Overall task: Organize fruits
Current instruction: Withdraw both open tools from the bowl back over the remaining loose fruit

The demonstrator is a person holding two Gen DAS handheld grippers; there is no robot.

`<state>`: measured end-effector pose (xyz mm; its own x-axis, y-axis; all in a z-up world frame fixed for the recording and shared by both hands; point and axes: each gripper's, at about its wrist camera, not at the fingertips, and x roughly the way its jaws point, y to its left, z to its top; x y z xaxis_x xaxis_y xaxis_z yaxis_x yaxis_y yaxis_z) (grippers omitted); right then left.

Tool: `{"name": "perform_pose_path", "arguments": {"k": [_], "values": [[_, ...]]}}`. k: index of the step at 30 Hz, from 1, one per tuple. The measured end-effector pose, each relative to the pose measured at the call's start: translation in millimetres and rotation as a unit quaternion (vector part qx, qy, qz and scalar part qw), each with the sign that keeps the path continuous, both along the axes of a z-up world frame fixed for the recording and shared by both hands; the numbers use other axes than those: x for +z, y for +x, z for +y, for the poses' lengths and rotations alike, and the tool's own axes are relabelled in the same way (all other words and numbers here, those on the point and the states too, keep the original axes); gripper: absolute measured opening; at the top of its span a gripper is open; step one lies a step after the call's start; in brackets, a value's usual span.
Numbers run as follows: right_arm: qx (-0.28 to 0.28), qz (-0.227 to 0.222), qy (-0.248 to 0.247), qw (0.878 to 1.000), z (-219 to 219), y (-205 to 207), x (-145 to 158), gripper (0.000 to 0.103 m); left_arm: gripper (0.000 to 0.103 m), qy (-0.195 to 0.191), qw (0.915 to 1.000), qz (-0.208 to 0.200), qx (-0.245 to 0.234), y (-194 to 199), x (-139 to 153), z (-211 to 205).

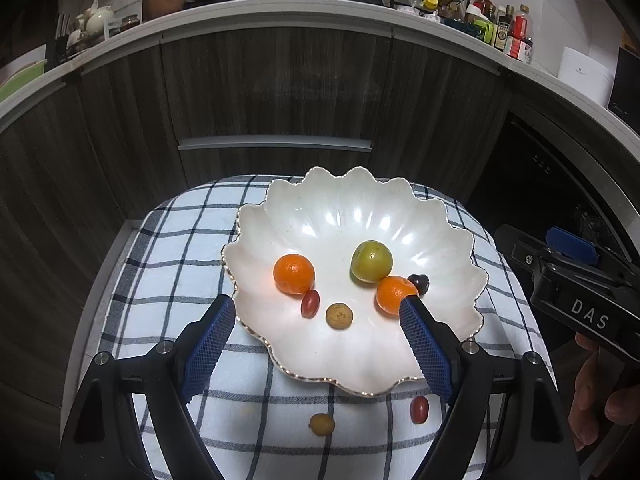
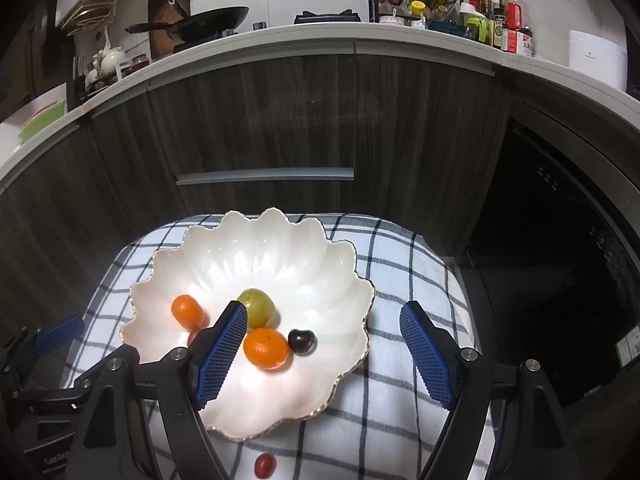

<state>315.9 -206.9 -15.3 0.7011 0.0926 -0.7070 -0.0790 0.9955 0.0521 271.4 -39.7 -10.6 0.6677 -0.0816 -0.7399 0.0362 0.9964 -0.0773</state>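
Observation:
A white scalloped plate point(image 1: 360, 208) sits on a checked cloth point(image 1: 176, 248). In it lie two oranges point(image 1: 294, 274) point(image 1: 394, 294), a green plum point(image 1: 371, 261), a dark cherry point(image 1: 420, 283), a red cherry tomato point(image 1: 310, 304) and a brown longan point(image 1: 339, 316). On the cloth in front lie a yellow longan point(image 1: 322, 424) and a red tomato point(image 1: 419, 409). My left gripper point(image 1: 316, 308) is open and empty above the plate's near side. My right gripper point(image 2: 322, 320) is open and empty over the plate's point(image 2: 248, 240) right half, near an orange point(image 2: 266, 348), plum point(image 2: 258, 306) and cherry point(image 2: 302, 341).
Dark wood cabinets point(image 1: 280, 88) stand behind the table under a white counter point(image 1: 280, 8) with a wok, bottles and a spice rack. A dark appliance point(image 2: 560, 260) stands at the right. The loose tomato also shows in the right wrist view point(image 2: 264, 465).

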Motion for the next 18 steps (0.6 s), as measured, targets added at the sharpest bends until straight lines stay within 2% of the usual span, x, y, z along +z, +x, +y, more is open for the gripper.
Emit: {"name": "perform_pose_path", "arguments": {"k": [18], "values": [[-0.002, -0.014, 0.001, 1.000, 6, -43, 17, 0.080, 0.084, -0.001, 0.9998, -0.018, -0.004, -39, 14, 9]]}}
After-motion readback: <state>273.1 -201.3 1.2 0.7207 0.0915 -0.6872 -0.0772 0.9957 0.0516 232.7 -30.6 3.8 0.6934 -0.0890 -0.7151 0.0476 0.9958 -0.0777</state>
